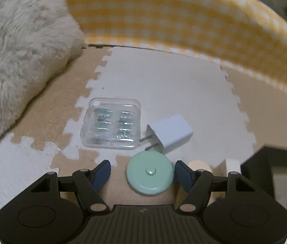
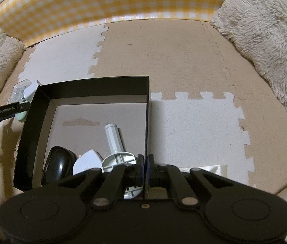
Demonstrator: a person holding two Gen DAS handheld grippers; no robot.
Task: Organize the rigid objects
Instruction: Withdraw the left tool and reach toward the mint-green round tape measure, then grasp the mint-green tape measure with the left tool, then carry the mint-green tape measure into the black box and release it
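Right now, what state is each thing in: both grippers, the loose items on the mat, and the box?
Left gripper: open, astride the mint-green round disc, right pad near its edge.
Mint-green round disc: flat on mat, not clamped.
Clear plastic case: closed, flat.
White plug adapter: on its side, prongs toward case.
Right gripper: shut on black box wall.
Black cardboard box: open-topped, holding a black mouse and white parts.

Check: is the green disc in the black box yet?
Out. The green disc lies on the mat between the left gripper's open fingers, outside the black box.
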